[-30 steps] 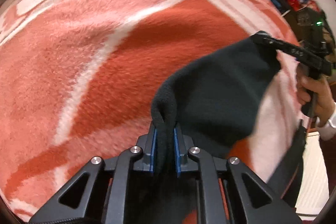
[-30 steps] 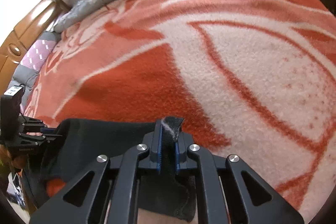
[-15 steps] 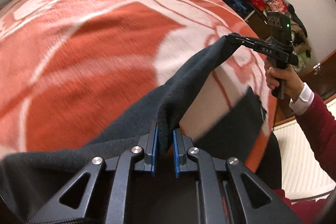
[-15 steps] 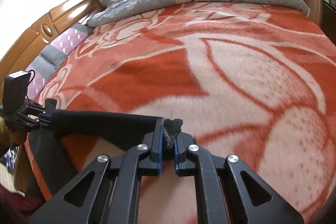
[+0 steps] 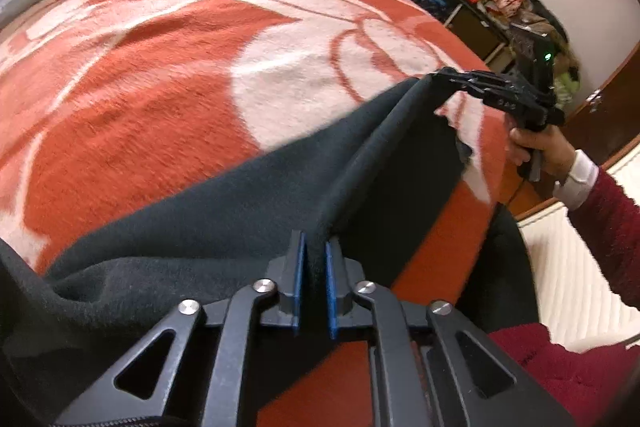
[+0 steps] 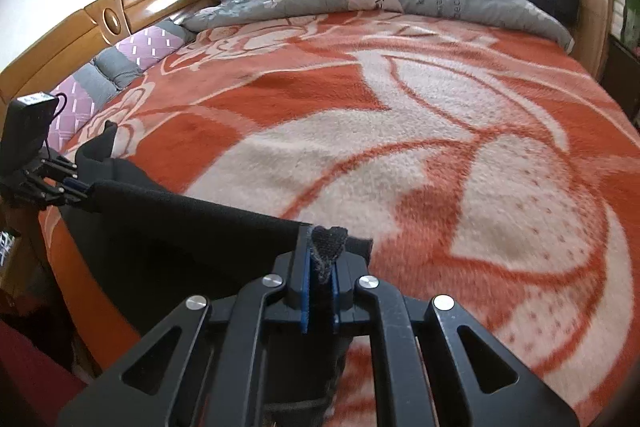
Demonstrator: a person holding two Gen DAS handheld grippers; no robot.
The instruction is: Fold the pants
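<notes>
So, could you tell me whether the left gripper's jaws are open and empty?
No, the left gripper is shut on the dark pants.

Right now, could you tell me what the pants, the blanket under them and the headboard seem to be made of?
Pants: dark, matte, slightly fuzzy knit, likely fleece or sweatshirt cloth; the edge pinched in the right gripper shows a napped, fraying weave. Blanket: orange and cream plush with a visible pile, probably synthetic fleece. Headboard: golden wood with a glossy, varnished sheen.

I see matt dark fleece pants [image 5: 224, 211] over a fuzzy orange-and-cream blanket [image 6: 460, 155], with a glossy varnished wooden headboard [image 6: 132, 7] beyond.
</notes>
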